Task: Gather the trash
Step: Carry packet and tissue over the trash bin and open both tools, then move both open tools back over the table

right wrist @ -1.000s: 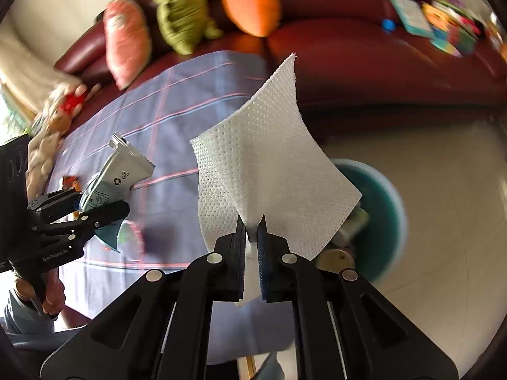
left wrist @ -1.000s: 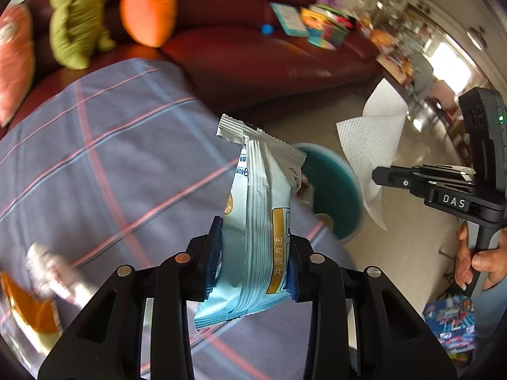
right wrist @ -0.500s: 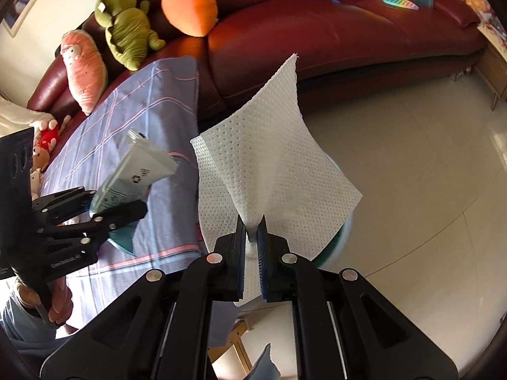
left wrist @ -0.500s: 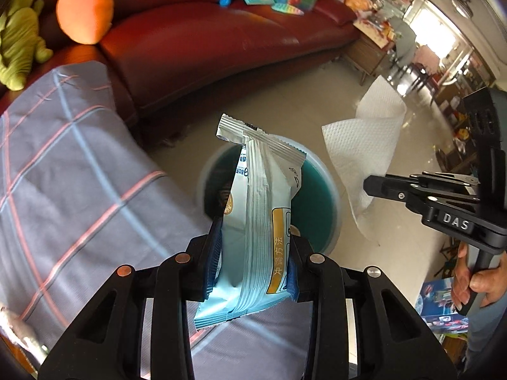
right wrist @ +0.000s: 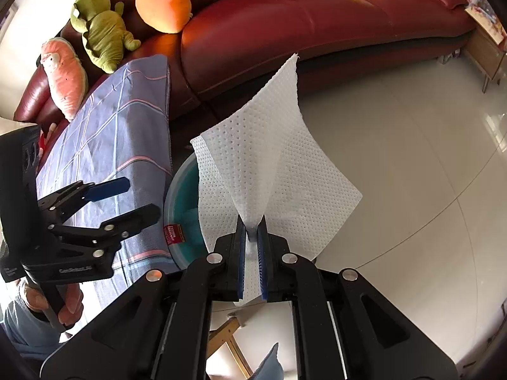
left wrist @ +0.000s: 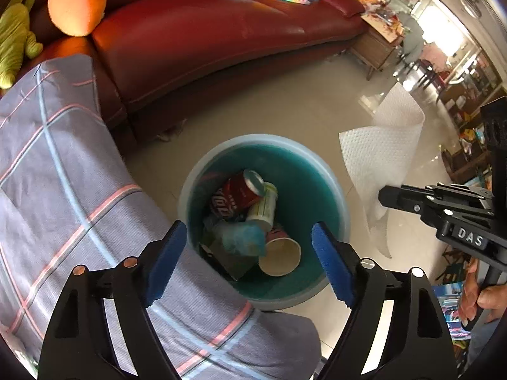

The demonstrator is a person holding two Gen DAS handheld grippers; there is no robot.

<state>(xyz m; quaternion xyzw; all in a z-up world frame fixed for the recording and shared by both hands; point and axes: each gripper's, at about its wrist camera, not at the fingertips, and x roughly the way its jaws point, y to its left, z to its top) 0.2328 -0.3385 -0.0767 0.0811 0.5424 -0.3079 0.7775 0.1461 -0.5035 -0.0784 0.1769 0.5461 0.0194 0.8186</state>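
Observation:
A teal trash bin (left wrist: pixel 323 174) stands on the floor by the table edge, holding a red can (left wrist: pixel 236 194), a white cup, a paper cup (left wrist: pixel 280 255) and a light blue packet (left wrist: pixel 242 237). My left gripper (left wrist: pixel 250 248) is open and empty right above the bin. My right gripper (right wrist: pixel 252 231) is shut on a white paper towel (right wrist: pixel 269 158) and holds it up to the right of the bin (right wrist: pixel 182 190); the towel (left wrist: pixel 383 145) also shows in the left wrist view.
A table under a blue-grey plaid cloth (left wrist: pixel 57 174) lies left of the bin. A dark red sofa (left wrist: pixel 221 31) with plush toys (right wrist: pixel 101 31) and books runs behind. Pale tiled floor (right wrist: pixel 396 158) spreads to the right.
My left gripper moved right over the bin and opened; the light blue packet left its jaws and now lies in the bin. The right gripper still holds the towel, nearer the bin.

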